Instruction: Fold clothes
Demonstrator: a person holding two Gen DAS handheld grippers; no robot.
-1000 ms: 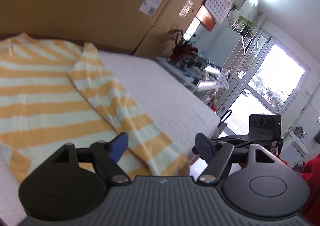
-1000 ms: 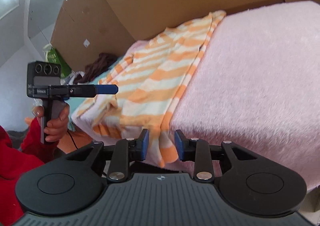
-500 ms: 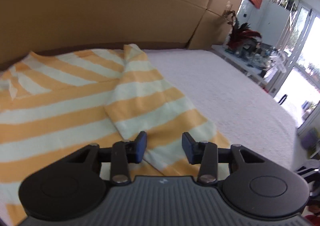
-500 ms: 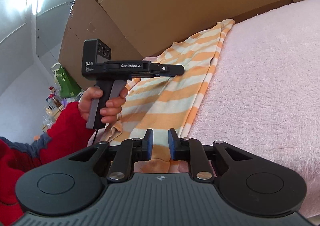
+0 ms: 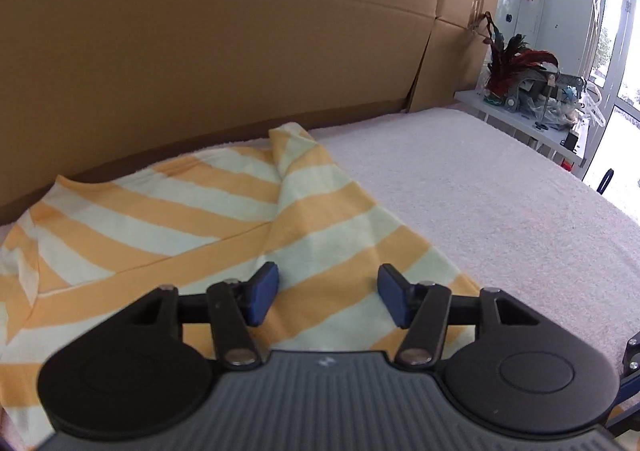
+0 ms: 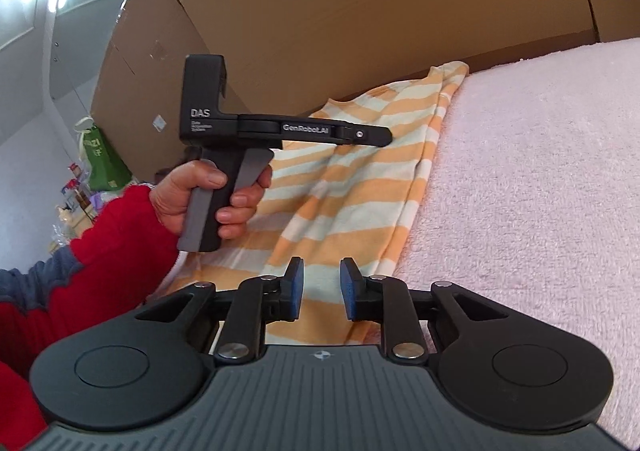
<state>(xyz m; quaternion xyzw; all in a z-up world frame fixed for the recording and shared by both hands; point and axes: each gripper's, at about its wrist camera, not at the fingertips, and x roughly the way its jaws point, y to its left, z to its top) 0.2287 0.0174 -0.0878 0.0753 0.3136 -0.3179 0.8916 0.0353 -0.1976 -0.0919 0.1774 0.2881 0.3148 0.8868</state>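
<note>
An orange-and-pale-striped sweater [image 5: 160, 211] lies flat on the fleecy cover, one sleeve [image 5: 340, 219] folded in over the body. My left gripper [image 5: 328, 287] hovers over that sleeve; its jaws are opening, and no cloth is pinched between the blue pads. In the right wrist view the sweater [image 6: 352, 203] runs away from me along the cover's left edge. My right gripper [image 6: 320, 283] sits low at its near hem with a narrow gap between the pads, cloth showing behind them. The left gripper [image 6: 376, 135] shows side-on above the sweater, held by a hand [image 6: 208, 199].
Big cardboard boxes [image 5: 200, 51] wall in the far side of the pale fleecy cover [image 5: 480, 191]. A shelf with a red plant [image 5: 516, 67] and glass doors stand at the right. A red sleeve [image 6: 112, 235] and a green bag [image 6: 100, 159] are on the left.
The left gripper swung from the sweater's near corner in over the folded sleeve; its jaws narrowed, then widened. The right gripper's jaws narrowed and it moved closer along the hem.
</note>
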